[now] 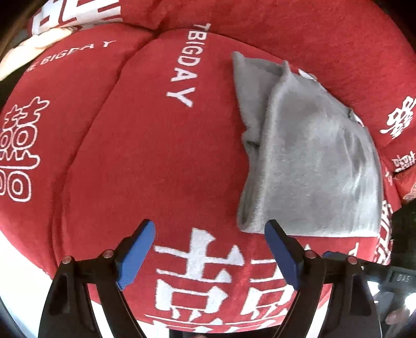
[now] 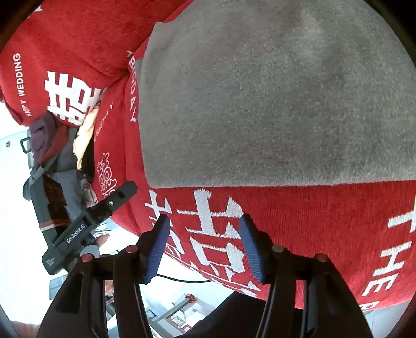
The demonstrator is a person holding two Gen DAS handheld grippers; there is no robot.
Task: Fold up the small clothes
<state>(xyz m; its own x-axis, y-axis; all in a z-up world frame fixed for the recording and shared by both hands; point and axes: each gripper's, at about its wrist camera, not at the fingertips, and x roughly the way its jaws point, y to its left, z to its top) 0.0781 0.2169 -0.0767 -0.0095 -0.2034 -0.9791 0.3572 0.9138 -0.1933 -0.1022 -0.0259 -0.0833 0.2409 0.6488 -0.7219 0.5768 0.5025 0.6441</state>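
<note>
A grey fleece garment (image 1: 309, 156) lies folded on a red sofa seat (image 1: 161, 161) with white lettering. In the left wrist view it is to the right and ahead of my left gripper (image 1: 209, 228), which is open and empty, its right fingertip close to the garment's near edge. In the right wrist view the garment (image 2: 273, 98) fills the upper frame; my right gripper (image 2: 204, 226) is open and empty just short of its near hem. The left gripper's body (image 2: 91, 223) shows at the left there.
Red cushions (image 1: 286, 23) with white characters line the sofa back. A pile of other clothes and a bag (image 2: 59, 150) lies off the sofa's left end. The seat's front edge (image 2: 208, 275) drops to a white floor (image 2: 13, 208).
</note>
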